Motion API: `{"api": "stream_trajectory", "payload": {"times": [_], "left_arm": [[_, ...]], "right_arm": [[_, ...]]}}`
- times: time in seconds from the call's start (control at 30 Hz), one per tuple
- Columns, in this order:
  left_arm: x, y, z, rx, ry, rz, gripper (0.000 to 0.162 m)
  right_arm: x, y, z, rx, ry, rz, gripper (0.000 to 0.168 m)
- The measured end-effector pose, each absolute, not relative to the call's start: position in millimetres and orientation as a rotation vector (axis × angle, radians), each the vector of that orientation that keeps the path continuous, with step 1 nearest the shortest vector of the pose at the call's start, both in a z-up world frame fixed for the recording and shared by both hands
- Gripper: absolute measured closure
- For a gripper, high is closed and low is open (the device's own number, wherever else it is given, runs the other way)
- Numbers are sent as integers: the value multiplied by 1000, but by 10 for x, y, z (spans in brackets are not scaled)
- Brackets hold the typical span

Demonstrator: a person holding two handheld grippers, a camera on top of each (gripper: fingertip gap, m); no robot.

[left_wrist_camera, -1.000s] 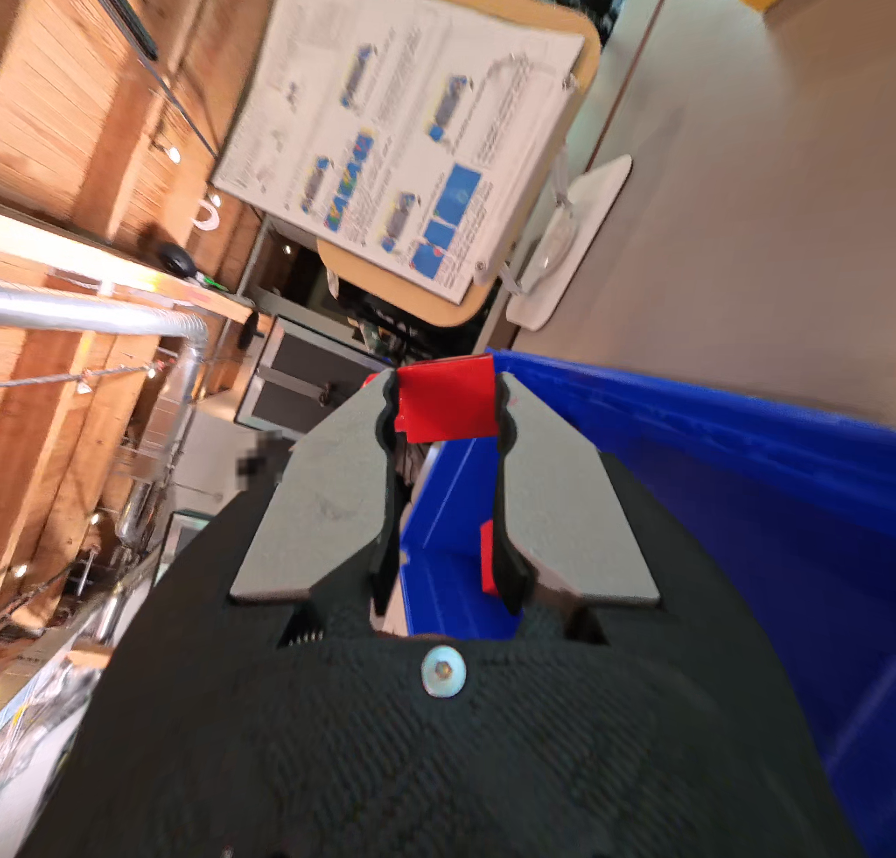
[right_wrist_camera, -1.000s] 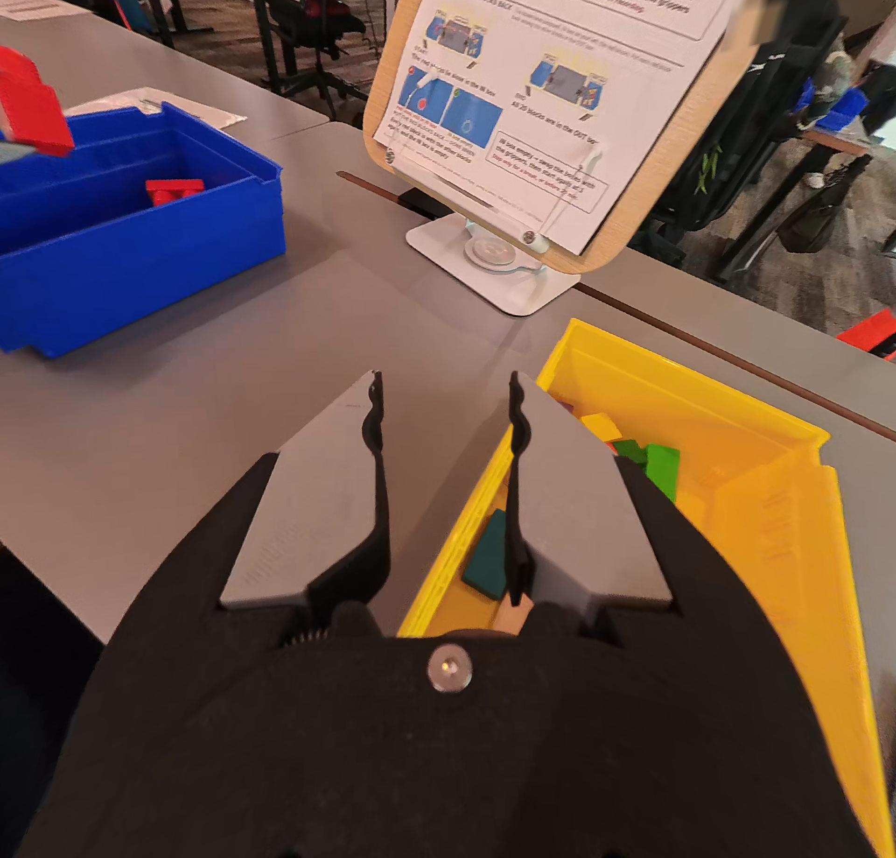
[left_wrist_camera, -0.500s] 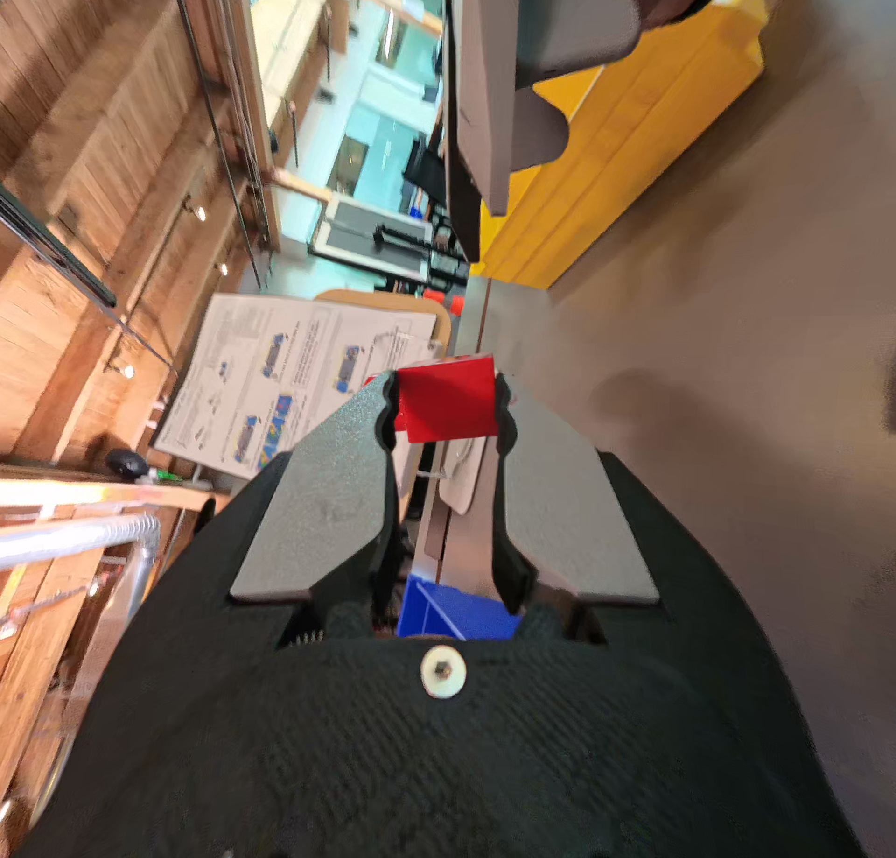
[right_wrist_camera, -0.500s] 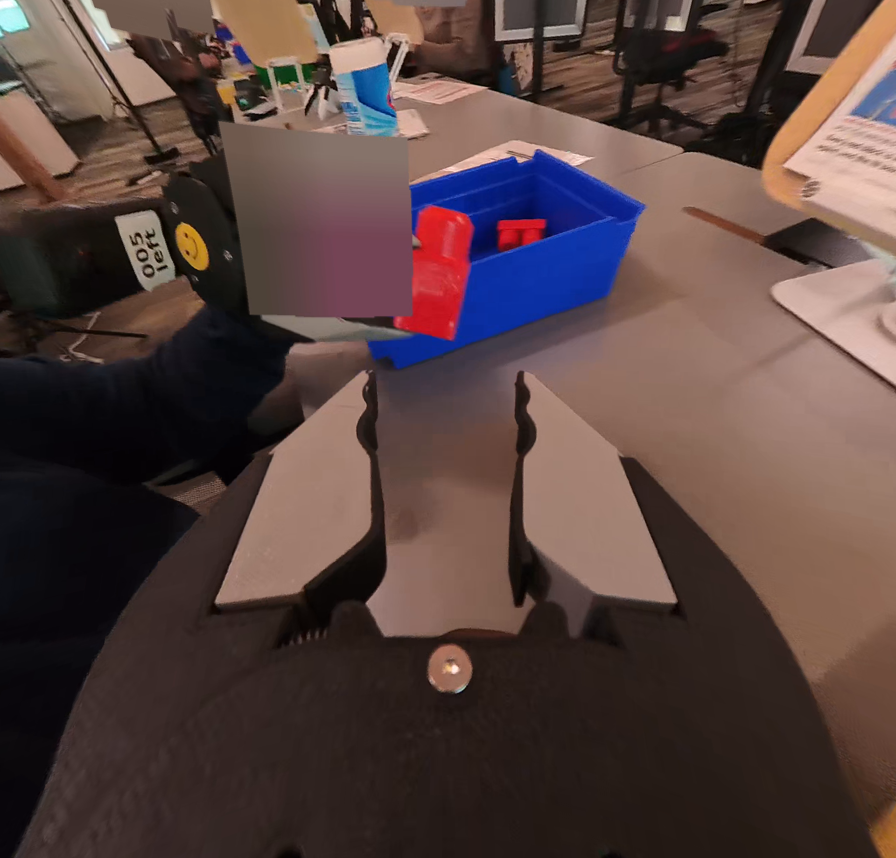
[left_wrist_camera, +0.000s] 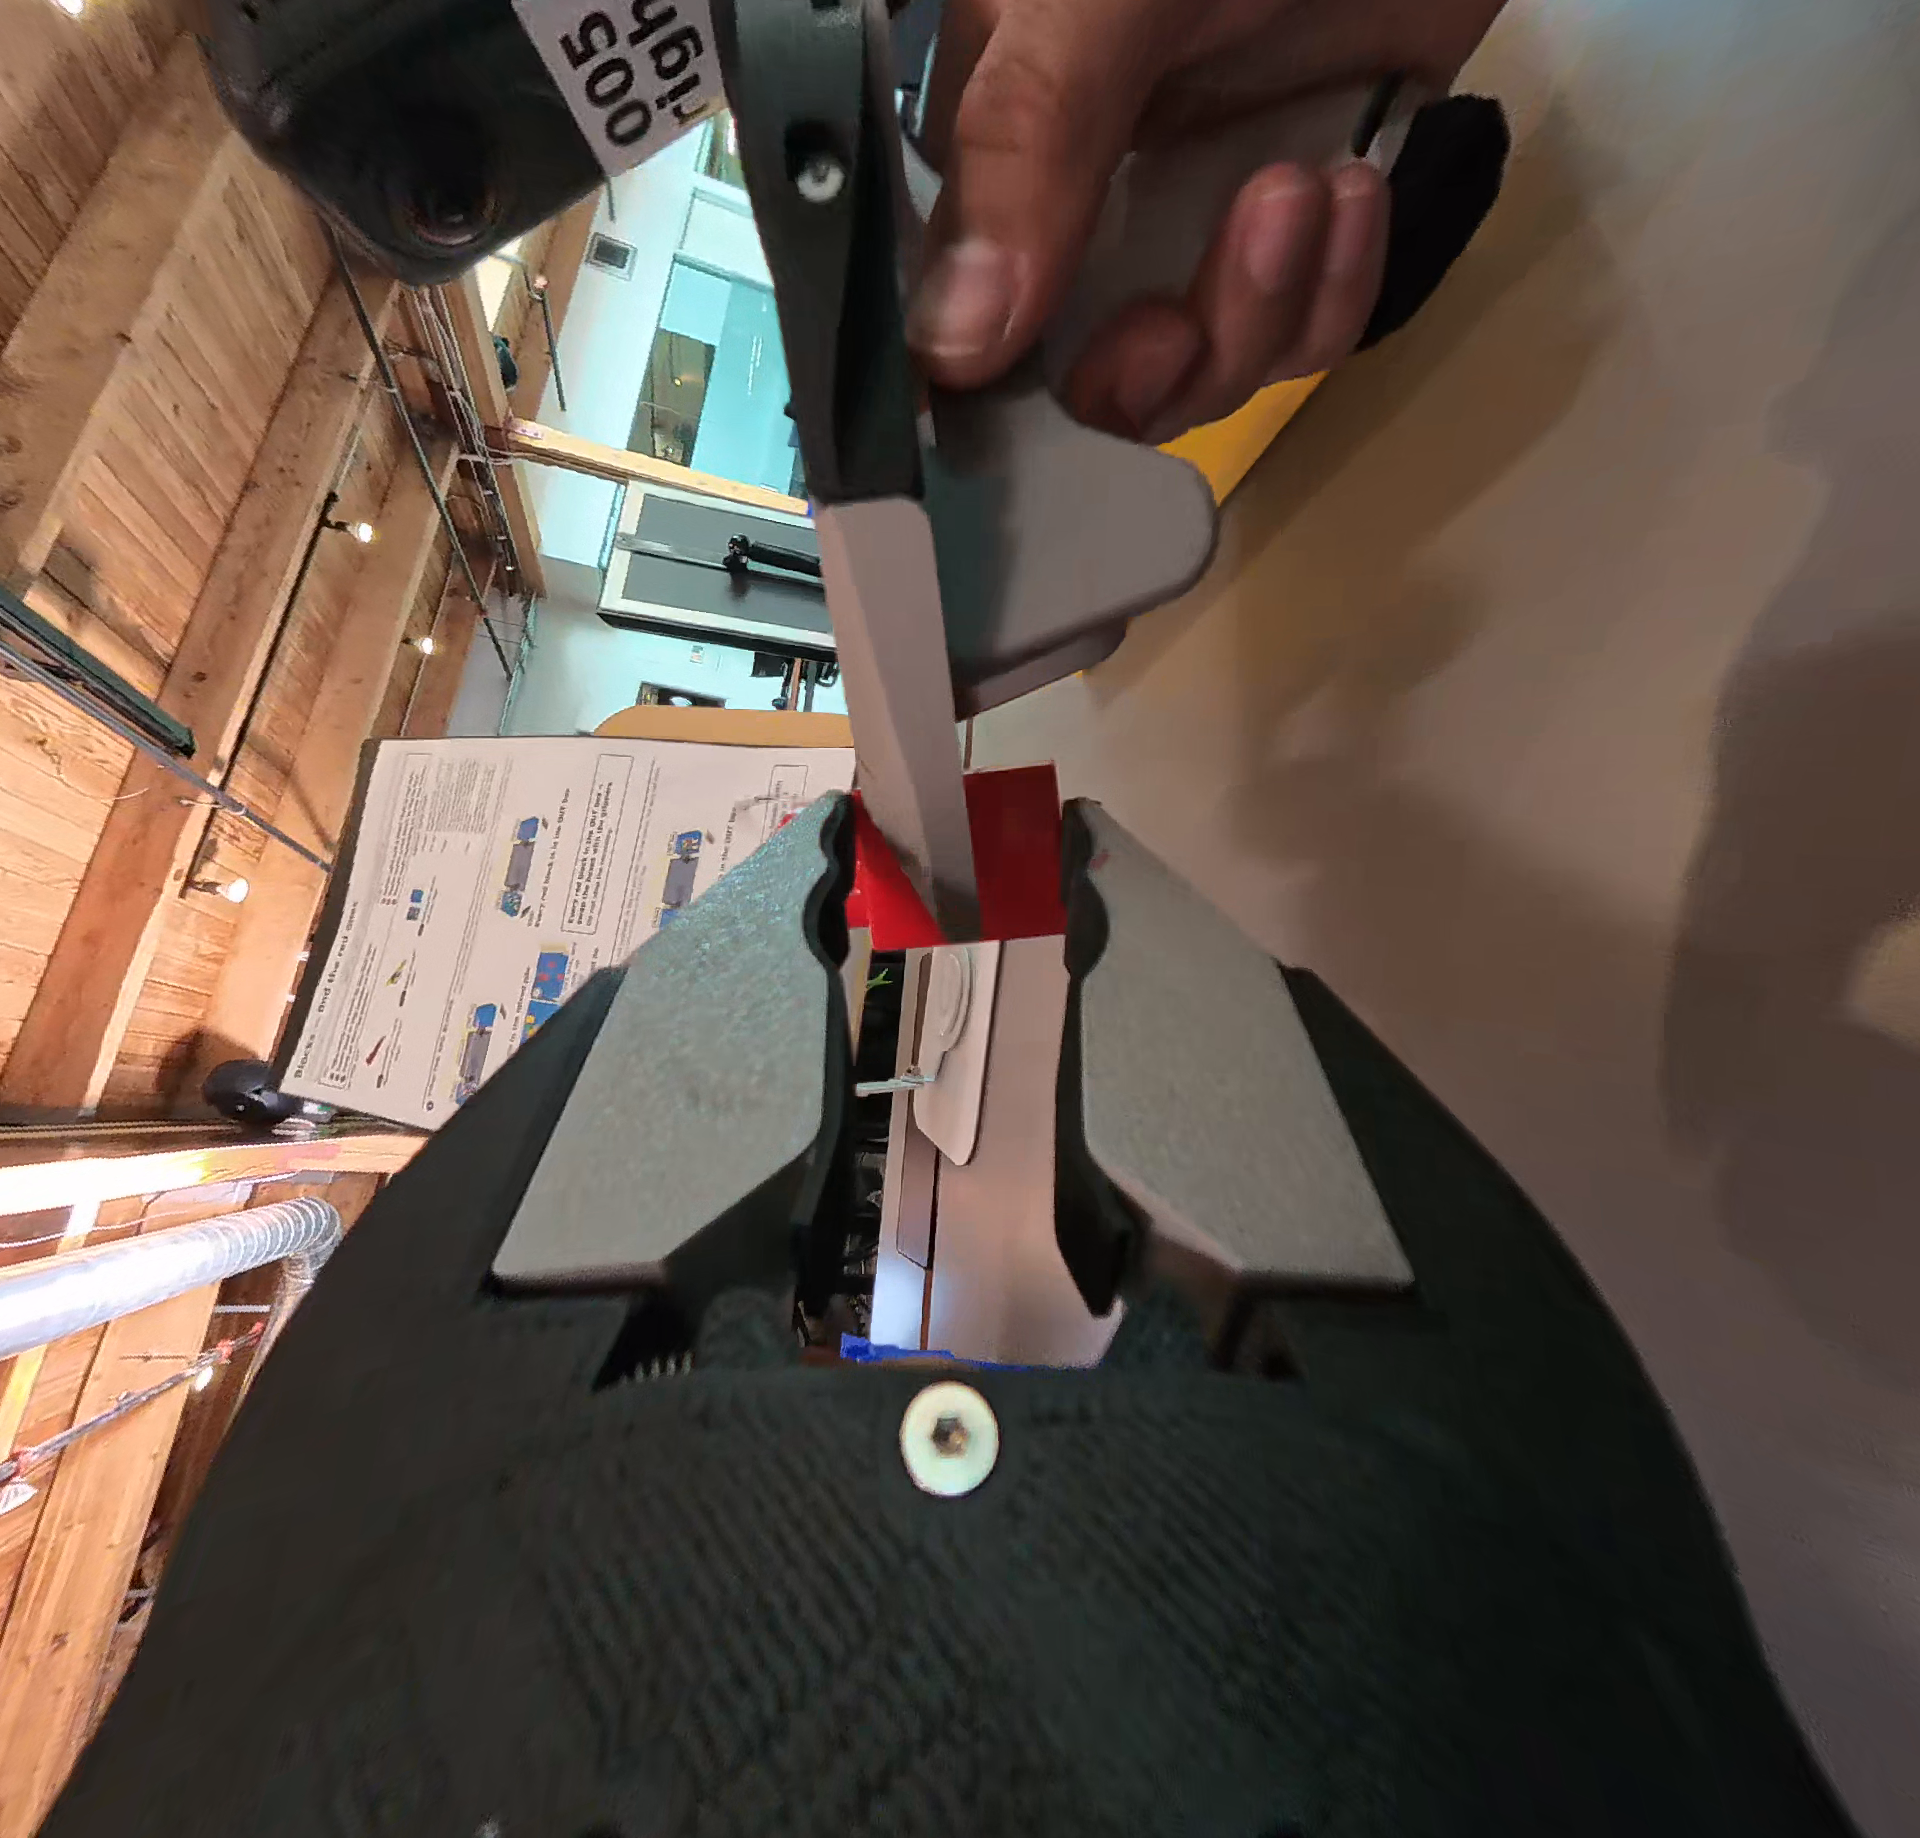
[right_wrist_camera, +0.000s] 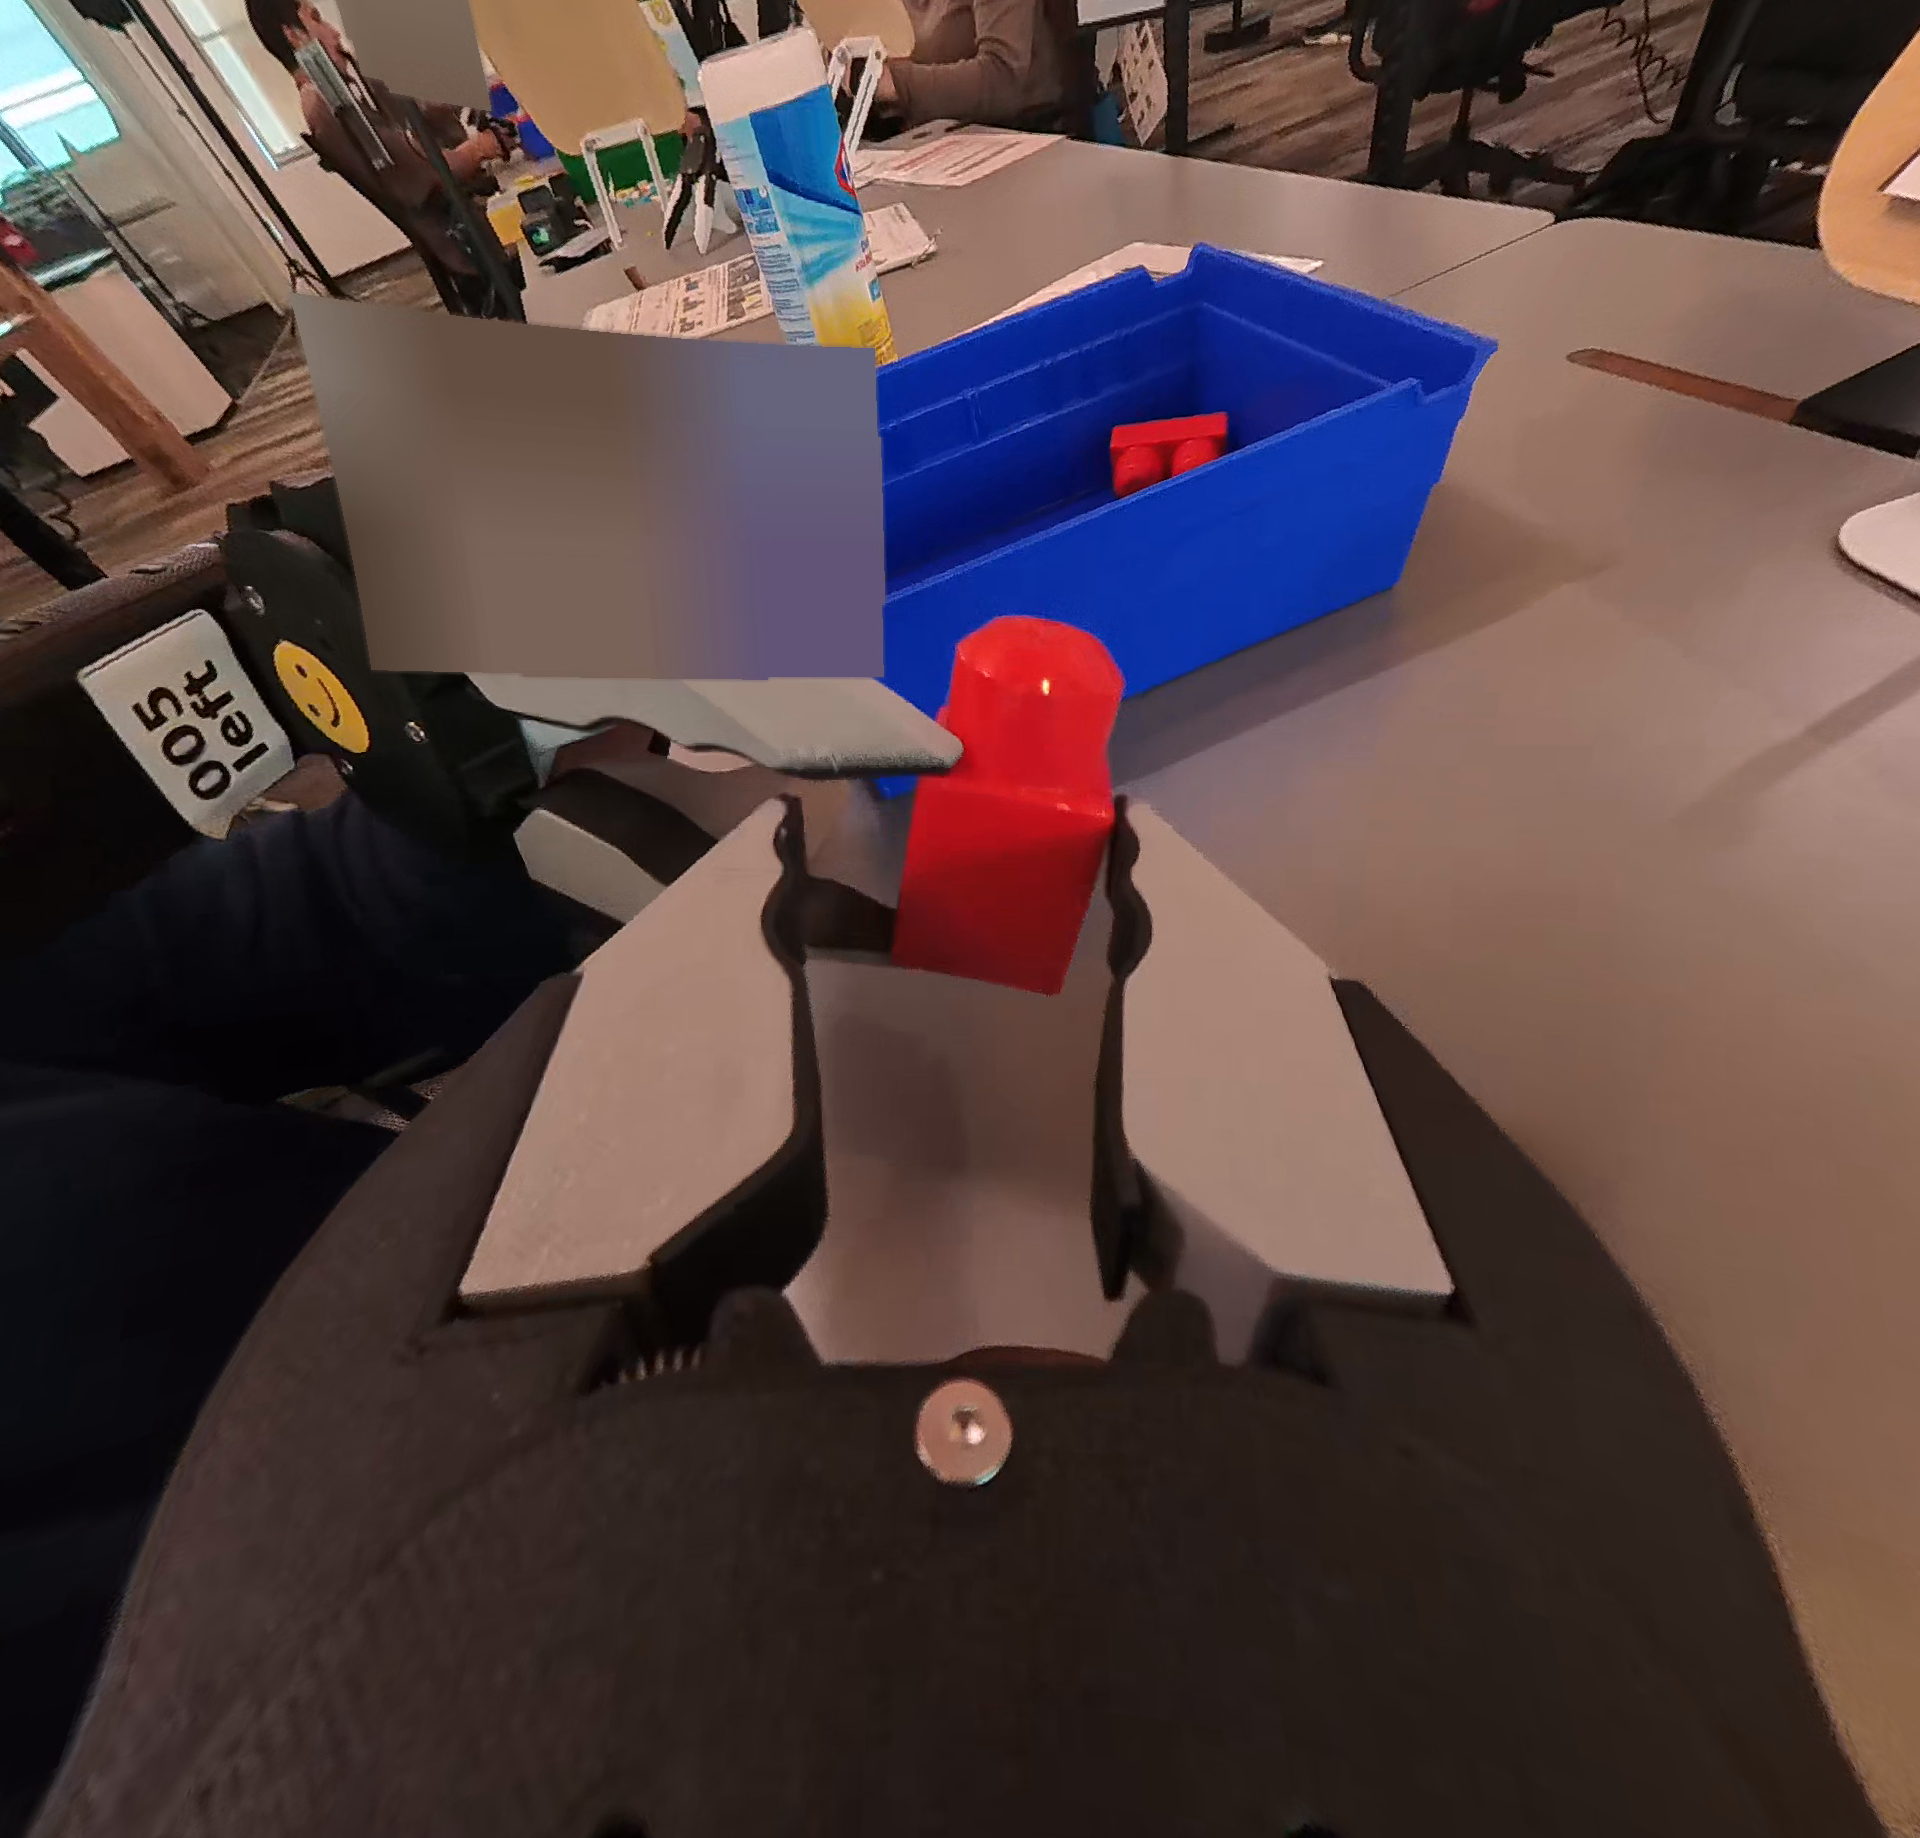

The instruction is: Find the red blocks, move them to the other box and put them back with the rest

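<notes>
My left gripper (left_wrist_camera: 951, 853) is shut on a red block (left_wrist_camera: 1013, 853) and holds it in the air above the grey table. In the right wrist view the same red block (right_wrist_camera: 1003, 853) sits between the tips of my open right gripper (right_wrist_camera: 951, 853). Its right fingertip is against the block and its left fingertip stands apart. The left gripper's fingers (right_wrist_camera: 831, 739) reach in from the left. A finger of the right gripper (left_wrist_camera: 904, 708) crosses in front of the block in the left wrist view. The blue box (right_wrist_camera: 1195, 562) behind holds another red block (right_wrist_camera: 1169, 448).
The yellow box (left_wrist_camera: 1247, 427) lies behind the hand that holds the right gripper. An instruction board (left_wrist_camera: 582, 905) stands on the table. A tall blue and white canister (right_wrist_camera: 800, 199) stands behind the blue box. People sit at tables farther back.
The left gripper carried the red block away from the blue box toward the right gripper. The right gripper turned from the yellow box to the left and now straddles the block.
</notes>
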State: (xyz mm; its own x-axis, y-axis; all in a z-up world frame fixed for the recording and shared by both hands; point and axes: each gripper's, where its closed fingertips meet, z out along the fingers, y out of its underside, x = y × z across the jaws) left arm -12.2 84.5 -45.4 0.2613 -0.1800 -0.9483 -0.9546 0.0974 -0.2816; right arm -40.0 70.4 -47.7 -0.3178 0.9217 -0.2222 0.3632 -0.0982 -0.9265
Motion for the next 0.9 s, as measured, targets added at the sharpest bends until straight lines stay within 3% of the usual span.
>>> {"api": "stream_trajectory", "payload": {"times": [0.1,0.47,0.57,0.67,0.9], "left_arm": [[-105,871,-498,-1374,1169,809,124],[-147,897,-469,-1392,1113,767,126],[-267,835,-281,-1385,1017,727,134],[-520,739,-16,-1375,882,750,155],[-1163,613,212,-1489,606,793,157]], "right_arm": [[-426,808,-567,-1437,-1659,1338,132],[-453,895,-551,-1458,-1609,1351,133],[-420,1239,-509,-1453,-1515,1137,133],[-263,1744,-383,-1413,-1400,801,133],[625,2850,60,-1481,-1134,441,133]]}}
